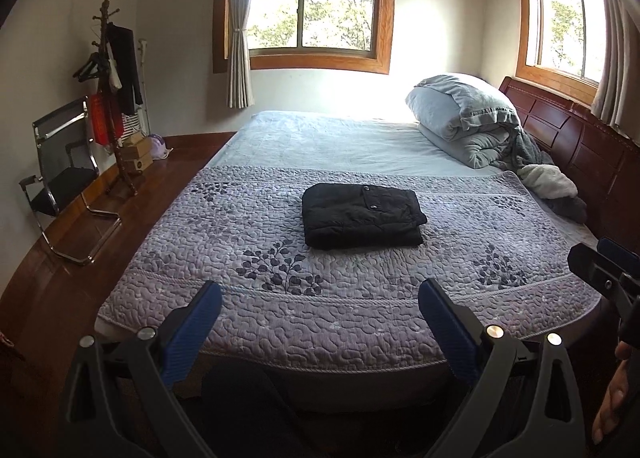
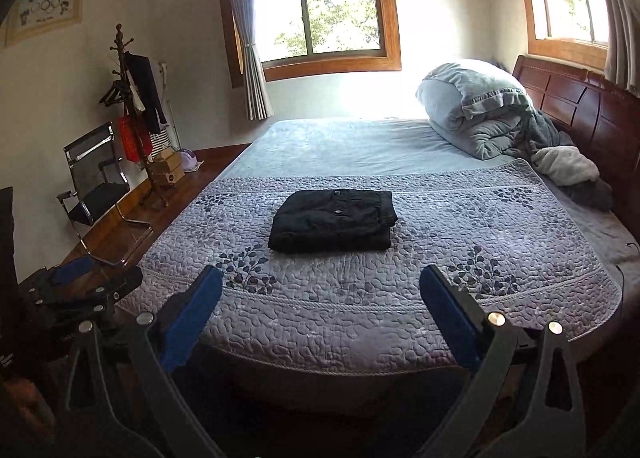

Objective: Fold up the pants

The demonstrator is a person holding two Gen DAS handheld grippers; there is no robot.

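Black pants lie folded in a neat rectangle on the purple quilt in the middle of the bed; they also show in the right wrist view. My left gripper is open and empty, held back over the bed's near edge, well short of the pants. My right gripper is also open and empty, held back at the near edge. The right gripper shows at the right edge of the left wrist view. The left gripper shows at the left of the right wrist view.
A rolled blue duvet and grey blankets lie at the wooden headboard on the right. A chair and coat rack stand on the wooden floor at the left. Windows are behind the bed.
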